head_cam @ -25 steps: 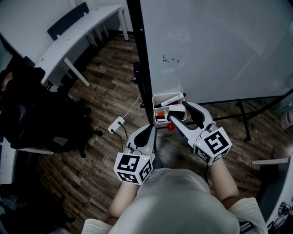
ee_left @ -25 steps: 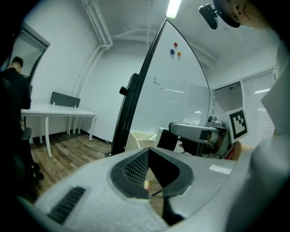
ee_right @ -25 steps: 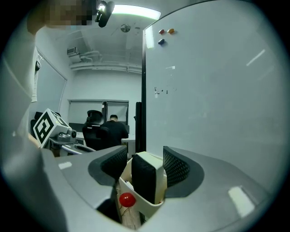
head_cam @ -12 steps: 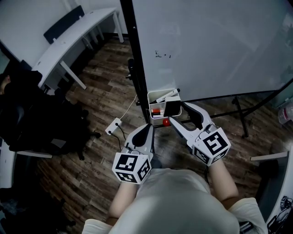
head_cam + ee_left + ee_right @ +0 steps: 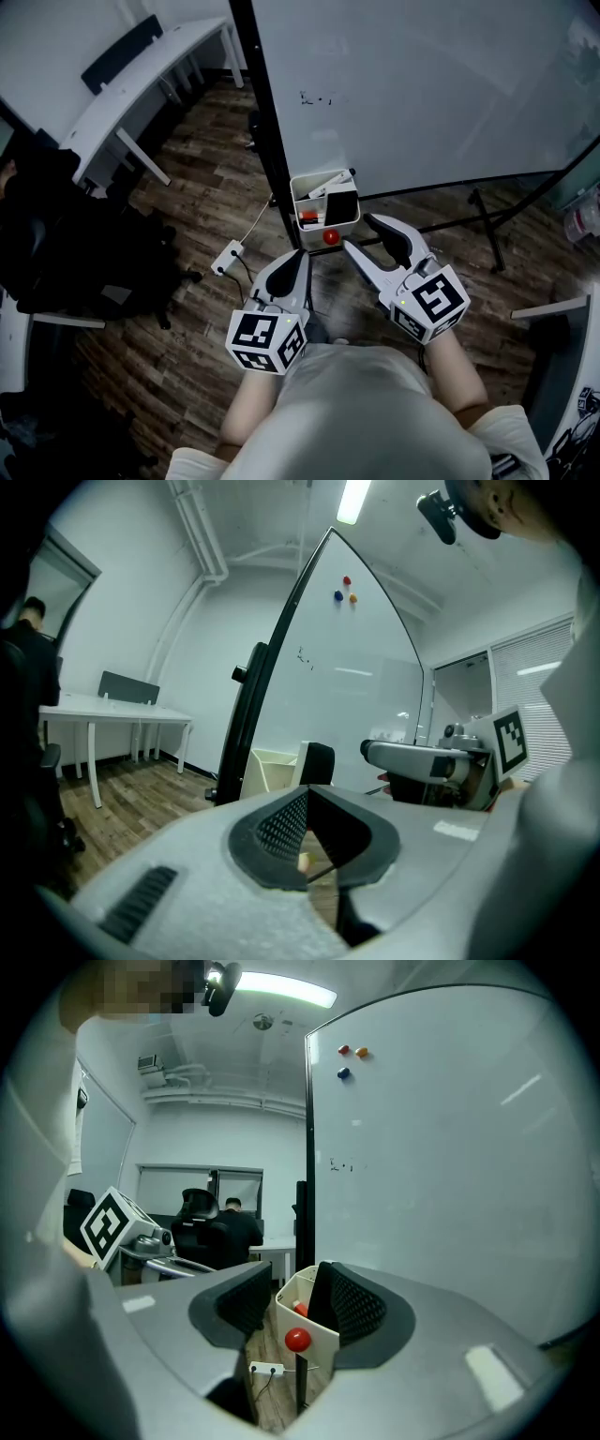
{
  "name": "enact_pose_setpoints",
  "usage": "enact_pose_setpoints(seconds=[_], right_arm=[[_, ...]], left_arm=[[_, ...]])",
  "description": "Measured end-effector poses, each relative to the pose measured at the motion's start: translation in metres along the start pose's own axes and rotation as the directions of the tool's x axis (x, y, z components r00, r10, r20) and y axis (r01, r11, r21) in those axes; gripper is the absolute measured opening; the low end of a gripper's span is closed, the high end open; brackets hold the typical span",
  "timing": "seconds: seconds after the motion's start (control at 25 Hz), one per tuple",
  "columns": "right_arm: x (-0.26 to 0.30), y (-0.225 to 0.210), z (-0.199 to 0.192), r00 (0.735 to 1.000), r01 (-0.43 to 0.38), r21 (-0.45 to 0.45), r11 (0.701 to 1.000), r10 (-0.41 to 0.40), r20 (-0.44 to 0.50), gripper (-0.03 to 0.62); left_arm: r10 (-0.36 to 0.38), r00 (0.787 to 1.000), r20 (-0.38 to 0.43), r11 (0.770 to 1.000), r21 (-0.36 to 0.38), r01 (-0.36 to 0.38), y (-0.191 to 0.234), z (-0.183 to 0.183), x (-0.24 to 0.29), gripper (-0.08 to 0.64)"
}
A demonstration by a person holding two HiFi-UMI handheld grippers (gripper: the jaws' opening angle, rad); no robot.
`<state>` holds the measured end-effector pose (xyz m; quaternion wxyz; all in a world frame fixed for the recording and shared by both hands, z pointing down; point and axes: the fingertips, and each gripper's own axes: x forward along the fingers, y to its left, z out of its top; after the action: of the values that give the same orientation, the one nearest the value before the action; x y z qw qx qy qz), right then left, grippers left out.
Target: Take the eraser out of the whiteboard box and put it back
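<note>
the eraser (image 5: pixel 343 202) stands on end in the right-hand end of the whiteboard box (image 5: pixel 337 224). the box hangs at the lower corner of the whiteboard (image 5: pixel 422 84) and has a red magnet (image 5: pixel 330 237) on its near wall. the right gripper (image 5: pixel 358 232) sits just short of the box, its jaws apart and closing with nothing between them. the left gripper (image 5: pixel 297 255) is lower and to the left, jaws together and seemingly empty, though its tips show dimly.

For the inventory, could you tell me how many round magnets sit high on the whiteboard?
3: a red magnet, an orange magnet right beside it, and a blue magnet just below the red one. Others may be hidden beyond the frame edges.
</note>
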<state>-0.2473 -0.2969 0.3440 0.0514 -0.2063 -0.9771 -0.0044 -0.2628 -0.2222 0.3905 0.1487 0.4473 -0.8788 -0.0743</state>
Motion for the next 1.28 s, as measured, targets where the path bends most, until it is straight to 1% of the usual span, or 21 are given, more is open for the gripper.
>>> enact_pose_setpoints(seconds=[0.08, 0.2, 0.4, 0.52, 0.76, 1.28], right_arm=[[-0.007, 0.002, 0.0, 1.0, 0.016, 0.005, 1.0, -0.016, 0.007, 0.178], [-0.018, 0.004, 0.0, 0.999, 0.044, 0.013, 0.999, -0.044, 0.015, 0.13], [-0.032, 0.008, -0.004, 0.997, 0.072, 0.026, 0.997, -0.072, 0.018, 0.074], [-0.04, 0.011, -0.006, 0.996, 0.085, 0.035, 0.996, -0.086, 0.019, 0.045], [-0.057, 0.017, -0.007, 0.994, 0.107, 0.055, 0.993, -0.109, 0.03, 0.008], [-0.093, 0.025, -0.021, 0.99, 0.133, 0.076, 0.988, -0.137, 0.041, 0.002]], left_arm=[[-0.004, 1.0, -0.001, 1.0, 0.003, 0.004, -0.004, -0.002, -0.003, 0.005], [-0.008, 1.0, 0.0, 1.0, 0.006, 0.008, -0.011, -0.003, -0.006, 0.005], [-0.014, 1.0, -0.003, 1.0, 0.015, 0.014, -0.02, -0.008, -0.011, 0.003], [-0.015, 1.0, -0.004, 1.0, 0.016, 0.015, -0.024, -0.01, -0.015, 0.004], [-0.014, 1.0, -0.004, 1.0, 0.022, 0.014, -0.034, -0.014, -0.018, 0.003], [-0.001, 1.0, 0.009, 1.0, 0.029, 0.001, -0.056, -0.027, -0.024, 0.003]])
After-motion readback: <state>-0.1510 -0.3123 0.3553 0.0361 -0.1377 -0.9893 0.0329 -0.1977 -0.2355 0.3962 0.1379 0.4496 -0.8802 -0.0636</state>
